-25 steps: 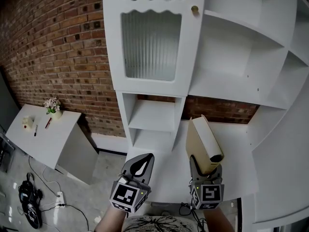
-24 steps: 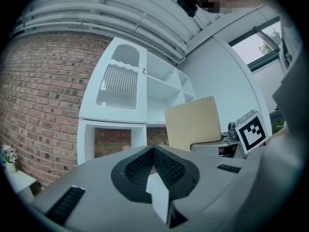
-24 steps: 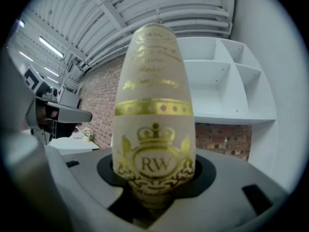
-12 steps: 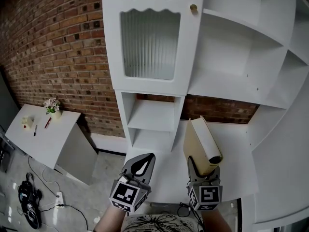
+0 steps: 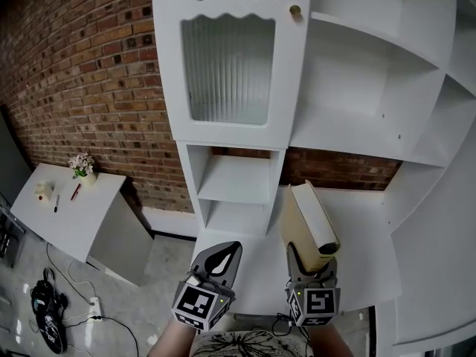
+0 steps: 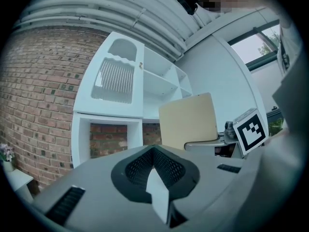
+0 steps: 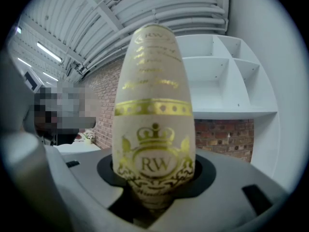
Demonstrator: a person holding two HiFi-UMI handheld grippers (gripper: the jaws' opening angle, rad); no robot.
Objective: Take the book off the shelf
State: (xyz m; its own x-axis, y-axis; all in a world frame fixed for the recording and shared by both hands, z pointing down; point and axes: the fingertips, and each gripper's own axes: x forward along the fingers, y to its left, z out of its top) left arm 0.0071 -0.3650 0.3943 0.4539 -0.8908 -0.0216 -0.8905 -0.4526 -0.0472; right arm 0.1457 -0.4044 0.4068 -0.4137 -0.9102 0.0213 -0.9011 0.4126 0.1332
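A cream book (image 5: 309, 225) with gold print and a crown crest on its spine (image 7: 154, 129) stands upright in my right gripper (image 5: 311, 265), which is shut on its lower end. It is held in the air in front of the white shelf unit (image 5: 357, 95), above the white desk top (image 5: 372, 229). In the left gripper view the book (image 6: 188, 121) shows to the right, with the right gripper's marker cube (image 6: 251, 129) beside it. My left gripper (image 5: 217, 259) hangs to the left of the book, jaws together, nothing between them.
The shelf unit has a ribbed-glass cabinet door (image 5: 230, 65) with a brass knob (image 5: 295, 10) and small open cubbies (image 5: 234, 181) below. A brick wall (image 5: 89, 88) lies behind. A low white table (image 5: 63, 207) at the left carries a flower pot (image 5: 82, 166). Cables (image 5: 52, 318) lie on the floor.
The book and my right gripper have drifted slightly left and toward me. The left gripper has barely moved.
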